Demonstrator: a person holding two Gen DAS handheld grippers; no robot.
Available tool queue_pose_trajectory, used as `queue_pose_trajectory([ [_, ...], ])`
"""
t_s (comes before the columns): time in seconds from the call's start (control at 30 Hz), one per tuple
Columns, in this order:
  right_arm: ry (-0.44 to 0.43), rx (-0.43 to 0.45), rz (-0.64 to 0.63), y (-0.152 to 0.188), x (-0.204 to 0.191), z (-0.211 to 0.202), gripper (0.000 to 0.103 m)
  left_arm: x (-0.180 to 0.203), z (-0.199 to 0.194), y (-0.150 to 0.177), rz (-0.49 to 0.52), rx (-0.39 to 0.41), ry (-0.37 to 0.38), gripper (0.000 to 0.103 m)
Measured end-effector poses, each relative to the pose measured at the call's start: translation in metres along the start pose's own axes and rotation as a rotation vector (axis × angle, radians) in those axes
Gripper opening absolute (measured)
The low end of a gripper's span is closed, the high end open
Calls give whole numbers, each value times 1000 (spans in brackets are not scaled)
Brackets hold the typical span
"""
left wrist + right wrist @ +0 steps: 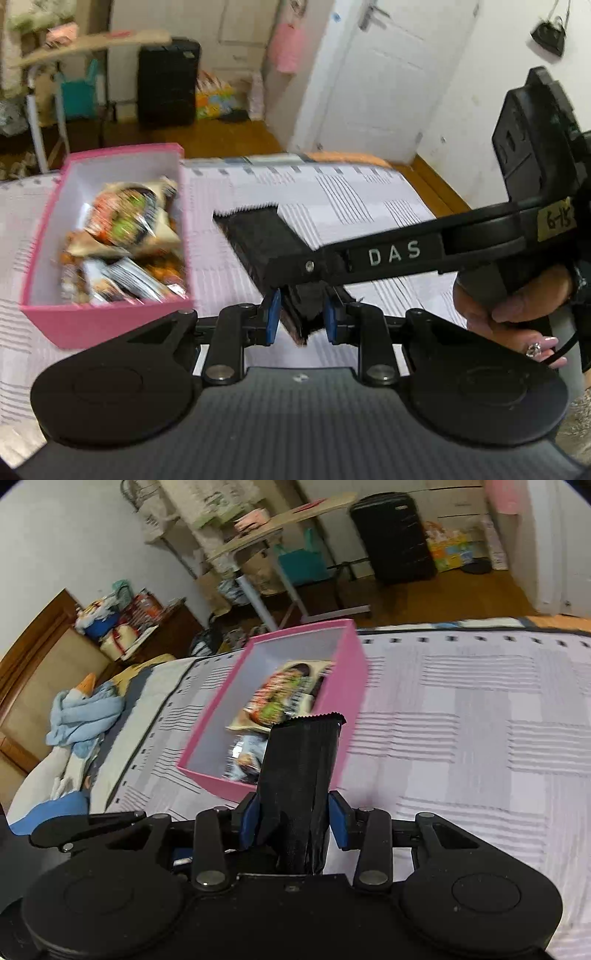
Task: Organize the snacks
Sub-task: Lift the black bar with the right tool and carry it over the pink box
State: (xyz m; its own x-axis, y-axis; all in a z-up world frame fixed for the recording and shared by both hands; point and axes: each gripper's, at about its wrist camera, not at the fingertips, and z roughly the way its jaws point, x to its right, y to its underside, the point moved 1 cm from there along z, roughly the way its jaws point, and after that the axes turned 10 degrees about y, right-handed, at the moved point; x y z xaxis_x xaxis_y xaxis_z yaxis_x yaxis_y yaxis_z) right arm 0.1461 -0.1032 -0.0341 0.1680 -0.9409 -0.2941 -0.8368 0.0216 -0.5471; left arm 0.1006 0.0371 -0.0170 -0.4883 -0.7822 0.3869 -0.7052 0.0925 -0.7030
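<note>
Black foil of a snack packet (301, 771) sticks out forward between the fingers of the right gripper (293, 821), which are clamped on its lower end. The left gripper (301, 315) is also closed, pinching a dark packet (258, 236) by one end. Ahead and to the left of both finger pairs stands the pink box (110, 321), already holding several snacks, so both packets are probably meant for it.

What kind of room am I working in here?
Most likely a bedroom: the pink box sits on a bed's striped cover, with a wooden headboard and a black suitcase by the wall.
</note>
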Motion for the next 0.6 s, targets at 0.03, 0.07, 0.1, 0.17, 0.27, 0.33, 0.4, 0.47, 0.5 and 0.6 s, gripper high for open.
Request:
queue_pose_trajectory([
  [0.03,-3,9,-16,-5,-7,4,45,-6,-4,-3,5,15,-7,23],
  [0.07,-6,15,-23,-10,-13,9,45,-13,-8,-5,8,26,-13,24],
  [0.1,-11,17,-28,-16,-18,15,45,-20,-11,-9,7,37,-24,24],
  [0.17,-18,14,-27,-29,-25,29,45,-35,-13,-15,3,55,-49,24],
  [0.27,-30,8,-30,-44,-32,52,45,-58,-9,-23,-11,80,-86,24],
  [0.33,-51,-3,-45,-52,-37,69,45,-74,-5,-28,-24,92,-108,24],
  [0.4,-67,-9,-70,-55,-40,83,45,-88,-2,-30,-37,94,-134,25],
  [0.47,-83,-6,-104,-57,-46,98,46,-102,2,-29,-49,96,-154,25],
  [0.5,-90,0,-117,-56,-46,103,46,-108,4,-27,-57,99,-166,26],
  [0.6,-65,24,-133,-54,-43,107,55,-122,15,-23,-91,84,-198,37],
])
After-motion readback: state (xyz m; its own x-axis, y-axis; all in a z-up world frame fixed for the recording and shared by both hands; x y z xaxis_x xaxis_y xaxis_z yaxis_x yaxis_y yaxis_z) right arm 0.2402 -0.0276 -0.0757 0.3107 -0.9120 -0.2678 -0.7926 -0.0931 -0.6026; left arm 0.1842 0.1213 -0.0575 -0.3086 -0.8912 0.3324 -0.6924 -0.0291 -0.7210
